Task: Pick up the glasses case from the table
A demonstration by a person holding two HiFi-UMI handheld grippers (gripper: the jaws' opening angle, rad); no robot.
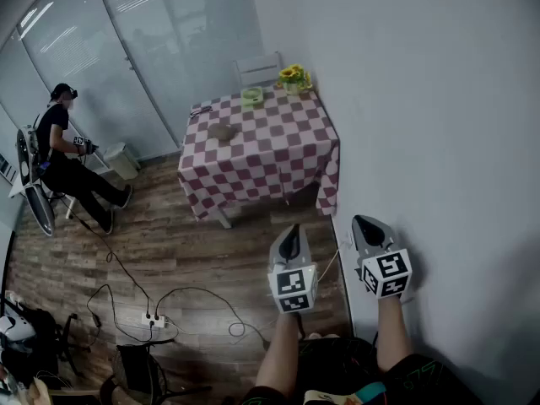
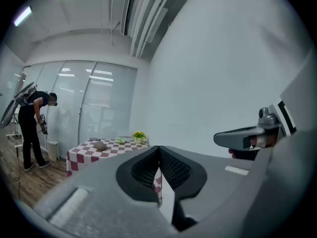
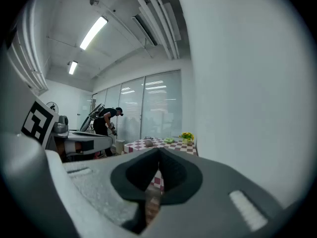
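Note:
The grey-brown glasses case (image 1: 222,131) lies on the red-and-white checked table (image 1: 278,154), far ahead of both grippers. It also shows small in the left gripper view as the case (image 2: 100,145) and in the right gripper view as the case (image 3: 148,143). My left gripper (image 1: 289,232) and right gripper (image 1: 364,222) hang side by side over the floor near the white wall, well short of the table. Both are shut with nothing between the jaws: left gripper (image 2: 159,149), right gripper (image 3: 159,151).
On the table stand a yellow flower pot (image 1: 294,78), a green bowl (image 1: 251,96) and a pair of glasses (image 1: 200,110). A white chair (image 1: 258,68) is behind it. A person (image 1: 67,154) stands at the left by the glass wall. Cables and a power strip (image 1: 156,320) lie on the wood floor.

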